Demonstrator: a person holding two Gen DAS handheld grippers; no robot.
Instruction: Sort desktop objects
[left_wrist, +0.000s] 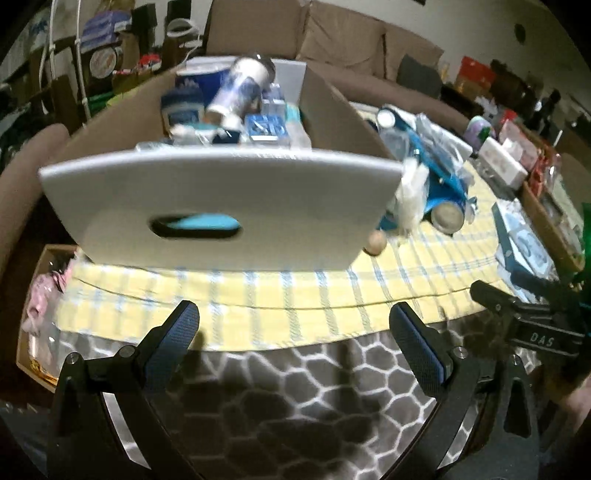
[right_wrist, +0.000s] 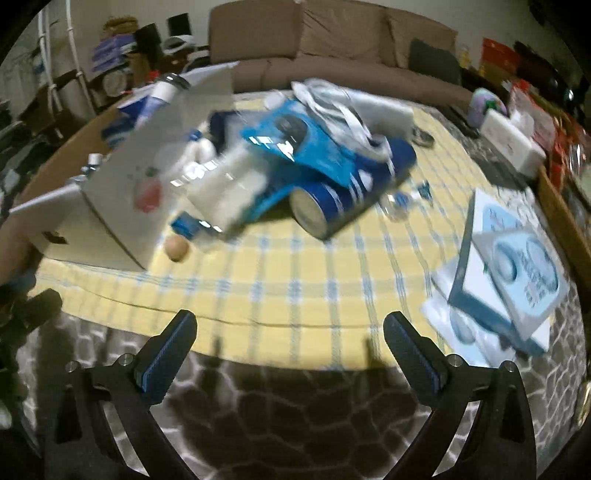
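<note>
Progress: partway | box (left_wrist: 221, 206) already holds a tumbler and small packs | right of box still loose: can (right_wrist: 332, 206), blue pouch (right_wrist: 295, 144), wooden ball (right_wrist: 177, 249), flat cartons (right_wrist: 517, 273) | left gripper (left_wrist: 295, 325) and right gripper (right_wrist: 290, 328) both spread wide, holding nothing

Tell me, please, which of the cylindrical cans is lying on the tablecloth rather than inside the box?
The dark blue can with white stripes, lying on its side under blue packaging; the white-and-blue can rests tilted inside the cardboard box.

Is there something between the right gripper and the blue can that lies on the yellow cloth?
Nothing visible does. The right gripper is open and empty, and only bare yellow cloth lies between it and the blue can. Plastic packaging rests over the can's far end.
</note>
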